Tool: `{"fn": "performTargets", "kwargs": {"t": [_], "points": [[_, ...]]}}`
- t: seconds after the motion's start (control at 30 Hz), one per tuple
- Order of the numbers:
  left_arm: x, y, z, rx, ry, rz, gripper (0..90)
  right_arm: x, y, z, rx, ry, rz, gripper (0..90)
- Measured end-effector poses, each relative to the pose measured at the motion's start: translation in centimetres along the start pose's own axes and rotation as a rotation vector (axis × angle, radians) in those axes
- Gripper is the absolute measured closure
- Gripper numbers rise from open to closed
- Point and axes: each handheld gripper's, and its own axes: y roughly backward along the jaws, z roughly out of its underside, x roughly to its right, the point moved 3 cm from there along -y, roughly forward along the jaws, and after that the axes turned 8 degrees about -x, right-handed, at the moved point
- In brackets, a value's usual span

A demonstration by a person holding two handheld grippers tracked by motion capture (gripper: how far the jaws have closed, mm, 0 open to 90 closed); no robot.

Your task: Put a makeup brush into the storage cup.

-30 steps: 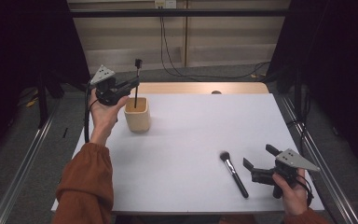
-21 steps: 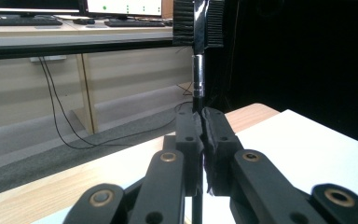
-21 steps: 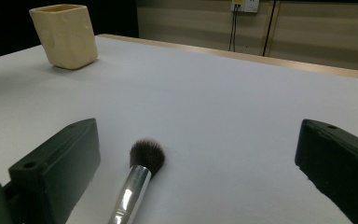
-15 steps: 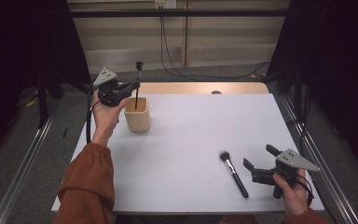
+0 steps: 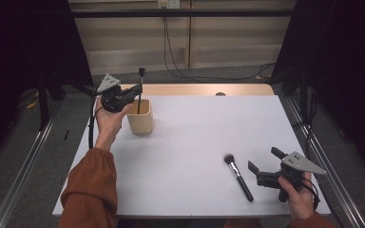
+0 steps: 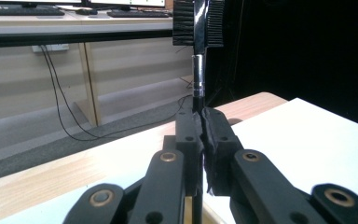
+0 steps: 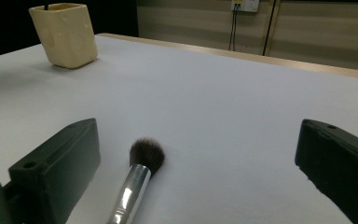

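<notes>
My left gripper is shut on the thin black handle of a flat-headed brush. It holds the brush upright, and the lower end of the brush reaches into the cream cup at the table's far left. In the left gripper view the jaws pinch the handle, with the dark bristle head above them. A black makeup brush with a silver ferrule lies on the white table near the front right. Just right of it my right gripper stands open. In the right gripper view the brush lies between the wide jaws.
The white tabletop has a wooden strip along its far edge. Metal rails run down both sides of the table, and cables hang on the wall behind. The cup stands far off at the upper left in the right gripper view.
My left gripper has sunk a little with the upright brush, bringing it lower into the cup. The right gripper and the makeup brush on the table have not moved.
</notes>
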Motion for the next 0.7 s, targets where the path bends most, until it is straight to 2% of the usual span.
{"fn": "performTargets", "kwargs": {"t": [0.17, 0.27, 0.47, 0.7], "points": [[0.0, -0.4, 0.5, -0.011, 0.000, -0.002, 85.8, 0.0, 0.0, 0.0, 0.000, -0.002, -0.001, 0.0], [0.1, -0.7, 0.7, -0.009, 0.015, 0.009, 85.8, 0.0, 0.0, 0.0, 0.000, 0.000, -0.001, 0.0], [0.3, -0.9, 1.2, -0.013, 0.007, 0.010, 85.8, 0.0, 0.0, 0.0, 0.003, 0.001, -0.002, 0.0], [-0.1, -0.9, 2.0, -0.023, 0.009, 0.007, 85.7, 0.0, 0.0, 0.0, 0.003, 0.000, -0.003, 0.0]]}}
